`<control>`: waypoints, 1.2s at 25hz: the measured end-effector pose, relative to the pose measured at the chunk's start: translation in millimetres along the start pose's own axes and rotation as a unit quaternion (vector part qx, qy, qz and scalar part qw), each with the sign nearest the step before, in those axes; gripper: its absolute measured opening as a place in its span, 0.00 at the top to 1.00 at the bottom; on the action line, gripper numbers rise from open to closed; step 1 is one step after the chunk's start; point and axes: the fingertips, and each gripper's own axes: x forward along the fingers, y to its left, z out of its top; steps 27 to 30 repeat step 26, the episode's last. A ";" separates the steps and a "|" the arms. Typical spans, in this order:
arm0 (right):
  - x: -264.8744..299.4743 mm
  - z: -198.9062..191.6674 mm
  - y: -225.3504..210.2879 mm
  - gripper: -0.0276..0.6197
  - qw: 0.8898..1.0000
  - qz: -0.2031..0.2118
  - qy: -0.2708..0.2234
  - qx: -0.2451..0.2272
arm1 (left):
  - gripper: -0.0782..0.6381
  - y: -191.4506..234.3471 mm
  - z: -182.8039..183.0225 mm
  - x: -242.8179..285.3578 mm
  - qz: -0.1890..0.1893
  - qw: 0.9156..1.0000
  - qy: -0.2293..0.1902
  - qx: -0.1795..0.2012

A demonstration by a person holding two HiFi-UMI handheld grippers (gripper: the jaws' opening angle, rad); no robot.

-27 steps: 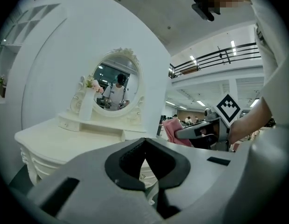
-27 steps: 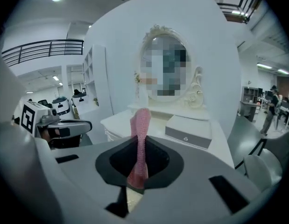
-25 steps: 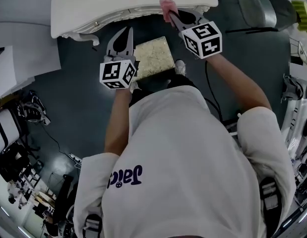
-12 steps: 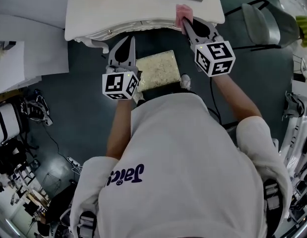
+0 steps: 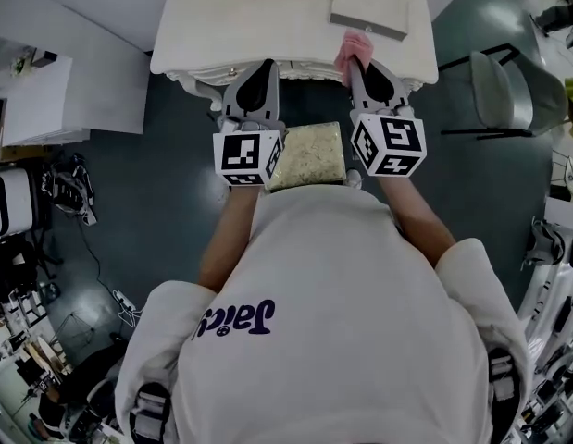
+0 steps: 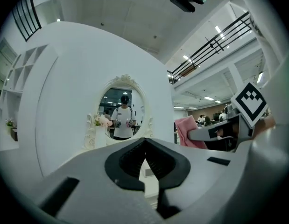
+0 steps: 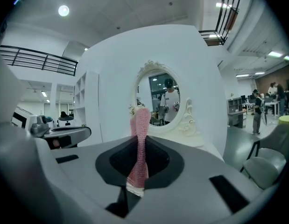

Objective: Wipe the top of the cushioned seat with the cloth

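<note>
The cushioned seat [image 5: 309, 155], speckled cream, stands on the dark floor just in front of the white dressing table [image 5: 295, 17]. My right gripper [image 5: 355, 63] is above the seat's right side, at the table's front edge, and is shut on a pink cloth [image 5: 351, 46]. In the right gripper view the cloth [image 7: 140, 148] stands upright, clamped in my right gripper [image 7: 140, 146]. My left gripper [image 5: 265, 66] hangs over the seat's left side. In its own view the left gripper [image 6: 145, 155] is shut with nothing in it. Both grippers point at the table's oval mirror [image 6: 122, 113].
A flat grey box [image 5: 367, 7] lies on the table top. A grey chair [image 5: 504, 100] stands to the right, and a white desk [image 5: 73, 86] to the left. Cables and equipment [image 5: 31, 239] crowd the floor at left.
Both grippers have drawn closer together and now flank the seat. The head view has shifted forward, showing more of the table. The pink cloth stays in the right gripper.
</note>
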 end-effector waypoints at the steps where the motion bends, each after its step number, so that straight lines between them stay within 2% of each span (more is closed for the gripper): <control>1: 0.3 0.1 0.8 0.92 1.000 0.000 0.000 -0.003 | 0.87 -1.0 2.1 0.3 -0.001 1.000 -0.004 -0.001; 8: -5.2 0.1 -0.2 0.92 1.000 -0.003 -0.005 -0.020 | 0.87 -9.4 4.4 -0.1 -0.005 1.000 -0.017 -0.005; 21: -12.6 -4.6 20.9 0.92 1.000 -0.002 -0.006 -0.019 | 0.87 -5.2 8.5 -18.2 0.001 1.000 -0.026 0.003; 26: -12.1 -6.9 36.2 0.92 1.000 0.003 0.012 -0.028 | 0.87 9.9 6.1 -37.4 0.018 0.999 -0.024 -0.021; 30: -12.1 -6.9 36.2 0.92 1.000 0.003 0.012 -0.028 | 0.87 9.9 6.1 -37.4 0.018 0.999 -0.024 -0.021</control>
